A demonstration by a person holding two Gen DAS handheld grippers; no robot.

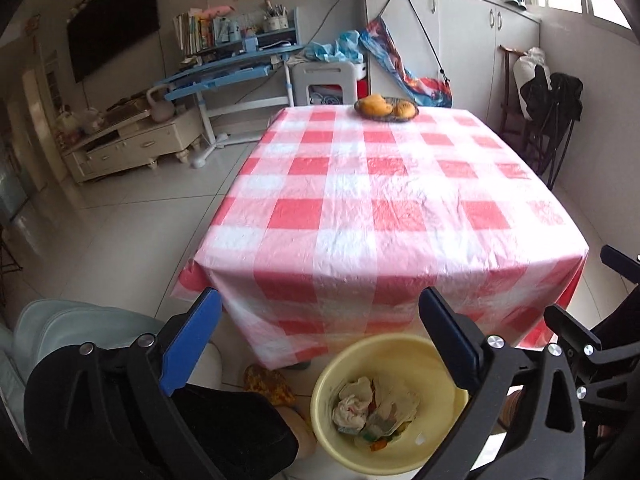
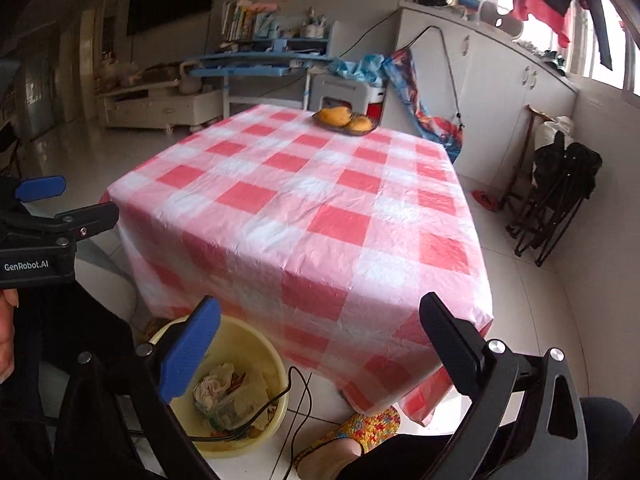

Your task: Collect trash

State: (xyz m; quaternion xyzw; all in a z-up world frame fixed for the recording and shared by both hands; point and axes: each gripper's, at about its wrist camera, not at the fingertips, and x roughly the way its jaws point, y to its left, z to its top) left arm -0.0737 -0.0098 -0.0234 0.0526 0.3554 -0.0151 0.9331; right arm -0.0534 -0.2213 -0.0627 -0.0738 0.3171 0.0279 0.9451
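Observation:
A pale yellow bin (image 1: 440, 404) stands on the floor against the near side of the table, holding crumpled paper and wrappers (image 1: 360, 404). My left gripper (image 1: 320, 296) hangs above it, open, with nothing between its fingers. In the right wrist view the same bin (image 2: 264, 360) sits at the lower left with its trash (image 2: 218, 384) showing. My right gripper (image 2: 320, 302) is open and empty, aimed at the table's near corner. The left gripper (image 2: 68, 200) also shows at that view's left edge, jaws apart.
The table wears a red and white checked cloth (image 1: 380, 200) with a dish of yellow fruit (image 1: 386, 108) at its far edge. A black cable (image 2: 296, 392) crosses the bin's rim. A foot in a flowered slipper (image 2: 360, 428) rests beside the bin. A folded black chair (image 2: 560, 200) stands at right.

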